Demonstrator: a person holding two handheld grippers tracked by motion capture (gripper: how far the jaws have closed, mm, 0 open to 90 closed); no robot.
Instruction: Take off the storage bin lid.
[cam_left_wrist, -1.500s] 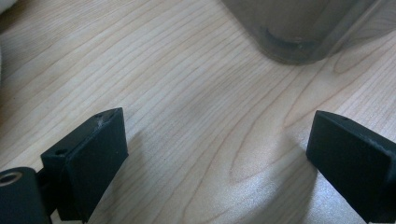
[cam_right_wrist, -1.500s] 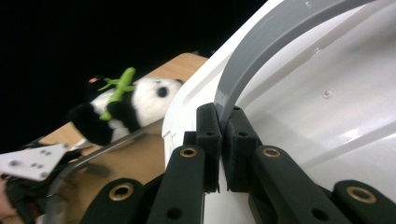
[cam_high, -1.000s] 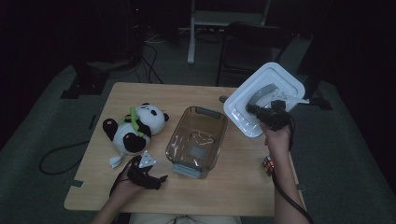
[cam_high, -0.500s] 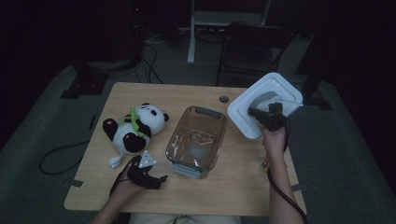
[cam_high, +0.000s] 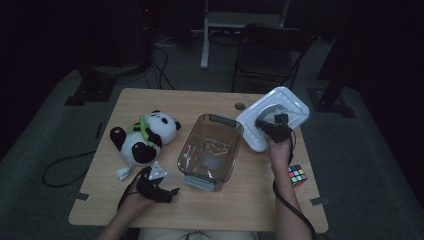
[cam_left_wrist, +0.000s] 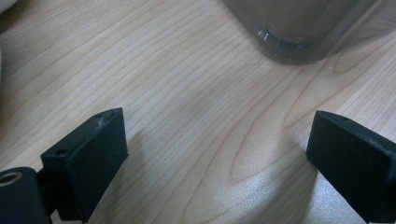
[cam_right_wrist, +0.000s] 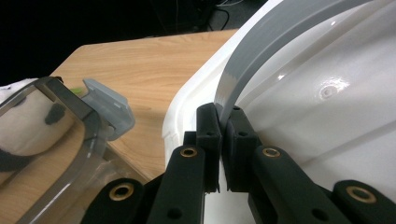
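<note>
We are pinching the grey inner ridge of the white lid (cam_high: 272, 117) with the right gripper (cam_right_wrist: 223, 140), holding it tilted just right of the clear container (cam_high: 210, 150). Our left gripper (cam_left_wrist: 217, 154), jaws spread wide, is resting on the table (cam_high: 250, 200).

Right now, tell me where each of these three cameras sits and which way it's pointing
High view: above the person's side, looking forward and down on the table; both forearms and grippers show.
Left gripper view: rides the left gripper, aimed at the tabletop; its open jaws show.
Right gripper view: rides the right gripper, looking along jaws clamped on the white lid.
Shared: the clear container appears in all three.
</note>
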